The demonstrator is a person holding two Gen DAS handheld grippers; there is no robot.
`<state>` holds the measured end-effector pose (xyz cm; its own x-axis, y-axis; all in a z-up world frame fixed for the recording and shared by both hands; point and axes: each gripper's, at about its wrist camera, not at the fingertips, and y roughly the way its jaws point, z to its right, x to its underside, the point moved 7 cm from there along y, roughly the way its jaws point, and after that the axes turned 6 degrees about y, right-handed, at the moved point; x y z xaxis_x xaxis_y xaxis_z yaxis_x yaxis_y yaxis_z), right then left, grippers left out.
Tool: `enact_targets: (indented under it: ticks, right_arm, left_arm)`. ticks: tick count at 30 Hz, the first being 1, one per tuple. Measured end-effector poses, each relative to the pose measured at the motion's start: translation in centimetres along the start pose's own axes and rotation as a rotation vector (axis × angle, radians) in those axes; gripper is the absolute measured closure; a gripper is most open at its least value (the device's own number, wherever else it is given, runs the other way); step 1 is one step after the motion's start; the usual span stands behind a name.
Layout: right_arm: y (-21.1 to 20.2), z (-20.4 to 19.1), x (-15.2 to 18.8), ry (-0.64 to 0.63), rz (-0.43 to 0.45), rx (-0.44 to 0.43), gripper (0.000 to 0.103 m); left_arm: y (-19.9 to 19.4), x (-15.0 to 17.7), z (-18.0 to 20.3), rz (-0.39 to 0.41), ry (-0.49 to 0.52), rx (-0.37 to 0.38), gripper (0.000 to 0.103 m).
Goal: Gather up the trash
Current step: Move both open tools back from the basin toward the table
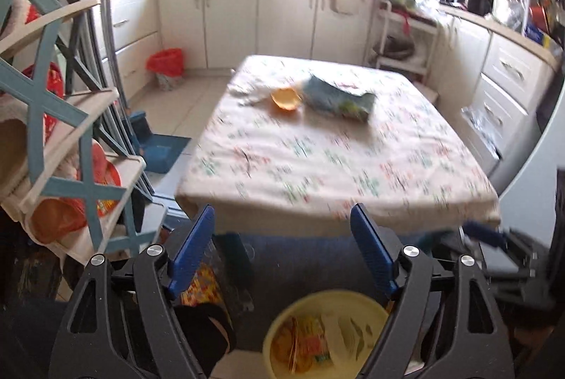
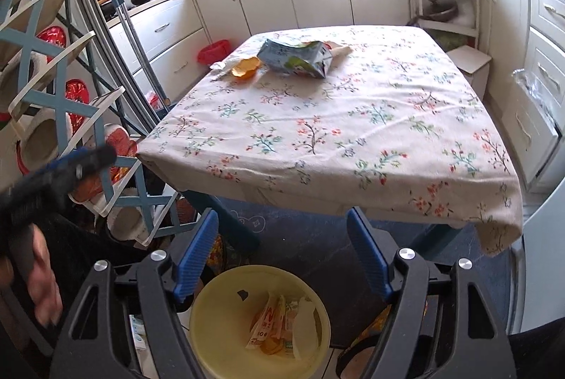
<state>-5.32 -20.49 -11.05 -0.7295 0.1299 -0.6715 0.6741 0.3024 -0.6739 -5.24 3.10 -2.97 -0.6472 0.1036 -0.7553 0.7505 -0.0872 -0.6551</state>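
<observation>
On the floral tablecloth (image 2: pixel 335 118) at the far side lie a crumpled blue snack bag (image 2: pixel 295 57), an orange peel (image 2: pixel 244 67) and a white scrap (image 2: pixel 220 65). The left wrist view shows the same bag (image 1: pixel 339 95) and peel (image 1: pixel 286 98). A yellow bin (image 2: pixel 212 319) with wrappers and peel inside stands on the floor below both grippers; it is also in the left wrist view (image 1: pixel 279 329). My left gripper (image 1: pixel 282 238) is open and holds nothing. My right gripper (image 2: pixel 282 241) is open and holds nothing. The left gripper (image 2: pixel 60 174) appears blurred at the left of the right wrist view, gripped by a hand (image 2: pixel 39 276).
A blue-and-white shelf rack (image 2: pixel 53 96) with red items stands at the left. A red-lined waste basket (image 1: pixel 166 68) sits by the far cabinets. A broom and dustpan (image 1: pixel 155 146) lean left of the table. White cabinets (image 2: pixel 543 68) run along the right.
</observation>
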Motion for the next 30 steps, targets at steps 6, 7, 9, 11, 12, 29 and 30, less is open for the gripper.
enact_targets:
  ticks: [6, 7, 9, 11, 12, 29, 30]
  right_arm:
    - [0.3, -0.2, -0.1, -0.003, -0.005, -0.004, 0.030]
    - [0.3, -0.4, -0.1, -0.005, -0.005, -0.005, 0.030]
    - [0.4, -0.6, -0.4, -0.013, -0.003, -0.007, 0.029]
    - [0.3, -0.8, -1.0, -0.018, 0.004, -0.011, 0.027]
    - [0.3, -0.8, -1.3, -0.018, 0.009, -0.013, 0.027]
    - [2.5, -0.9, -11.0, -0.122, 0.105, 0.001, 0.023]
    - [2.8, -0.8, -11.2, -0.115, 0.106, 0.000, 0.023]
  left_arm:
    - [0.4, -2.5, -1.5, 0.038, -0.030, -0.017, 0.024]
    - [0.5, -3.0, -1.7, 0.046, -0.030, -0.018, 0.023]
    - [0.8, -4.1, -1.9, 0.060, -0.021, -0.022, 0.021]
    - [1.0, -5.3, -2.2, 0.079, -0.007, -0.034, 0.020]
    - [1.2, -6.0, -2.5, 0.091, -0.003, -0.041, 0.019]
    - [7.5, -10.3, -4.4, 0.087, -0.078, -0.071, 0.018]
    - [7.7, -10.5, -4.4, 0.088, -0.076, -0.074, 0.018]
